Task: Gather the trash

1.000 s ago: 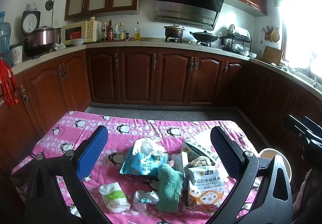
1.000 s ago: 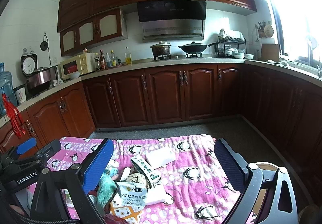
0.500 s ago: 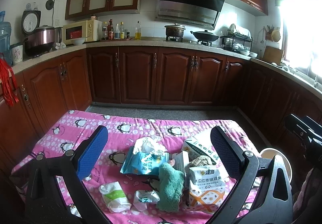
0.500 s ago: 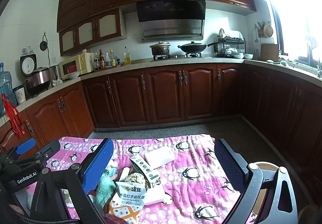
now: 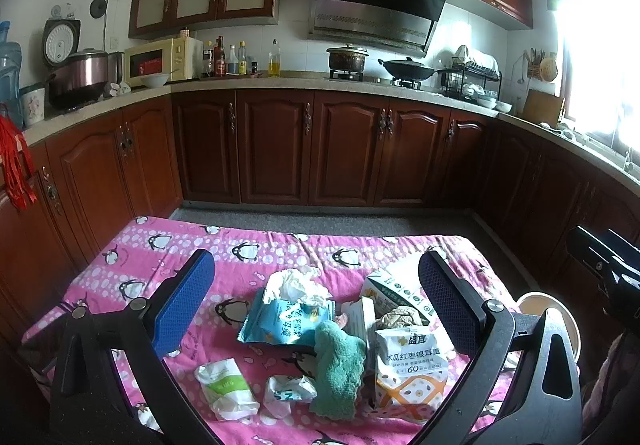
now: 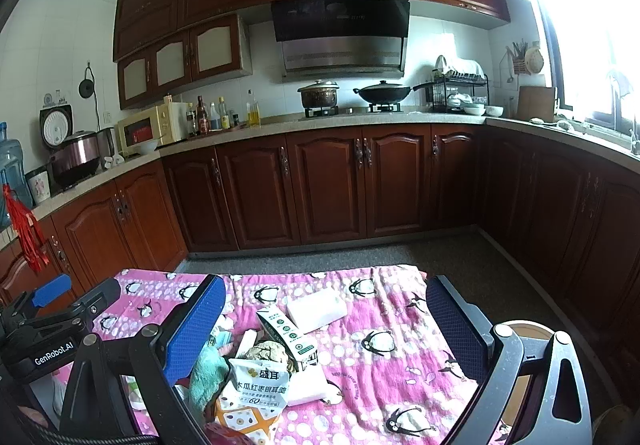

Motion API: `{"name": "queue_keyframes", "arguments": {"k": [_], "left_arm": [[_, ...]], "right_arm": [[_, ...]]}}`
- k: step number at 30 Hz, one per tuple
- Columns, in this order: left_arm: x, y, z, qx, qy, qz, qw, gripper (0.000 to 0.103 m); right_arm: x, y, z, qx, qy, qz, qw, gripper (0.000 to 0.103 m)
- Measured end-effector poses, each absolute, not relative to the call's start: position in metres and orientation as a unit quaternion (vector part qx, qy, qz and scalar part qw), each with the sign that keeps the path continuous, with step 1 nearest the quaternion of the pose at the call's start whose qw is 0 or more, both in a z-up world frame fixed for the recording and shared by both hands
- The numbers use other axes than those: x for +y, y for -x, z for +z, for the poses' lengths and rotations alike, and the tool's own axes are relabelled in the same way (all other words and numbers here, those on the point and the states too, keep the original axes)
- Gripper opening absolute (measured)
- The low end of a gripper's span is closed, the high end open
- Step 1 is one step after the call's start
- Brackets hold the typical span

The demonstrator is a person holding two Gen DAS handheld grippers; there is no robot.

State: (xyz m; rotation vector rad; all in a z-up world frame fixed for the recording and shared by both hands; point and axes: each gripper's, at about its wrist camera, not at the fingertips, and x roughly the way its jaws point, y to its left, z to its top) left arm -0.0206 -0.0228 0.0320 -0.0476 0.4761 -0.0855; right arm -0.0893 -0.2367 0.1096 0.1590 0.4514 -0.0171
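Trash lies in a heap on a pink penguin cloth [image 5: 160, 257]: a blue snack bag [image 5: 286, 321] with white tissue [image 5: 294, 281], a teal cloth [image 5: 338, 369], a white and orange pouch [image 5: 412, 369], a green-print carton [image 5: 394, 293], a crumpled brown paper [image 5: 400, 315] and two small white wrappers [image 5: 226, 389]. My left gripper [image 5: 316, 309] is open and empty above the heap. My right gripper [image 6: 324, 329] is open and empty, over the pouch [image 6: 258, 385], the carton [image 6: 286, 333] and a white pack [image 6: 316, 309].
A round bin [image 5: 560, 325] stands on the floor off the table's right edge; it also shows in the right wrist view [image 6: 524, 329]. Dark wooden cabinets [image 5: 320, 149] and a cluttered counter run behind and on both sides. Grey floor lies between table and cabinets.
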Motion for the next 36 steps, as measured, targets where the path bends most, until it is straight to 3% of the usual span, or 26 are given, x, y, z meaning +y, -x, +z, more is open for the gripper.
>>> {"name": "queue_keyframes", "arguments": {"k": [36], "left_arm": [[-0.0299,0.0160,0.0223,0.252,0.021,-0.037,0.967,0.101]], "right_arm": [[-0.2419,0.0857,0.1044,0.240,-0.082,-0.014,0.967,0.100]]}}
